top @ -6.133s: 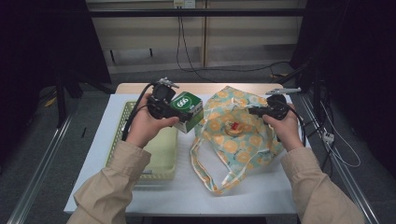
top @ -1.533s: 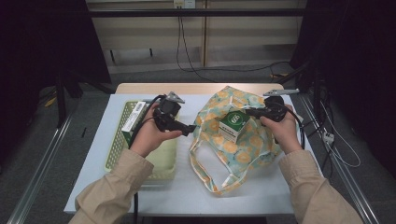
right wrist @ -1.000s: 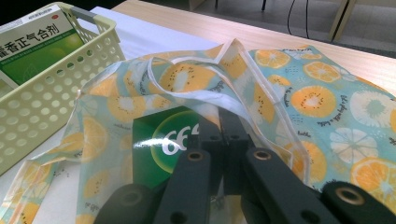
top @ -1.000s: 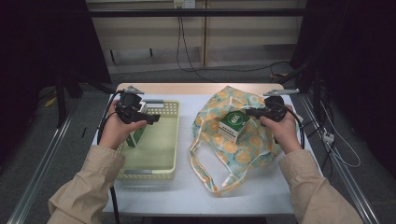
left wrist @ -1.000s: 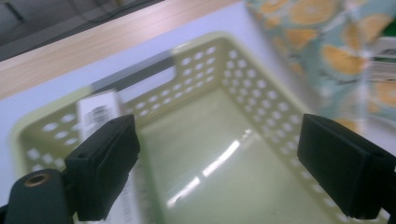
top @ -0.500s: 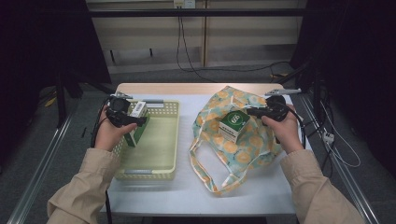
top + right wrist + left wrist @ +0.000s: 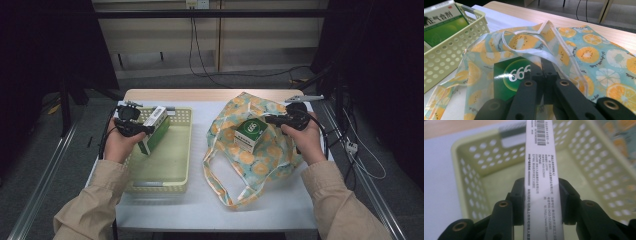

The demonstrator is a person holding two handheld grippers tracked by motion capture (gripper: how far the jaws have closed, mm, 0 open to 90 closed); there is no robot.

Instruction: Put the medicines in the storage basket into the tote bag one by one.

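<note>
- Desk [image 7: 280, 210] under everything, white cover on top
- Fruit-print bag [image 7: 260, 150] at right, rim pinched in right hand-held gripper [image 7: 270, 119], green 666 box [image 7: 251, 132] poking out
- Yellow-green basket [image 7: 177, 165] at left
- Left hand-held gripper [image 7: 145, 129] just closed onto slim green-and-white box [image 7: 154, 127], clamped, over basket

Left tool [image 7: 145, 131] clamping a green-and-white box [image 7: 154, 129] over the yellow basket [image 7: 165, 172] (far-left corner).
</note>
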